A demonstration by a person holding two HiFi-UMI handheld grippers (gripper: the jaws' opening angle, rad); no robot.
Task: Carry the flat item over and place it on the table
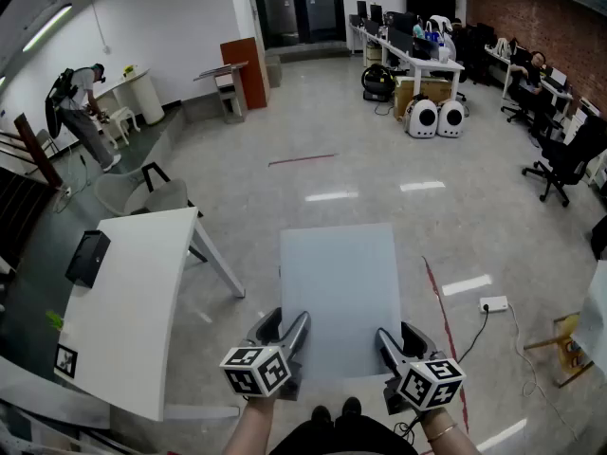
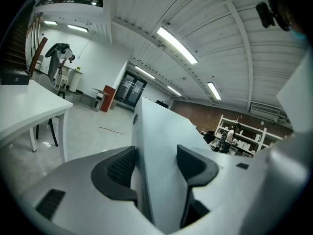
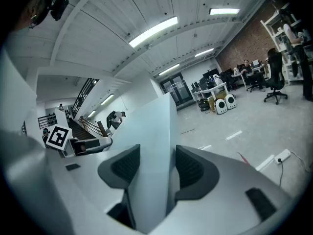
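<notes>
A flat pale grey-blue panel (image 1: 341, 292) hangs level above the floor in front of me, held by its near edge. My left gripper (image 1: 282, 328) is shut on its near left corner and my right gripper (image 1: 398, 337) on its near right corner. In the left gripper view the panel (image 2: 161, 131) runs edge-on between the dark pads of the left gripper (image 2: 156, 163). The right gripper view shows the same panel (image 3: 151, 131) clamped in the right gripper (image 3: 155, 166). The white table (image 1: 133, 320) stands to my left, apart from the panel.
A black box (image 1: 87, 257) and a square marker (image 1: 64, 358) lie on the table. A chair (image 1: 156, 192) stands beyond it. A power strip (image 1: 493, 303) with its cable and a red floor line (image 1: 446, 320) lie to the right. A person (image 1: 81, 112) stands far left.
</notes>
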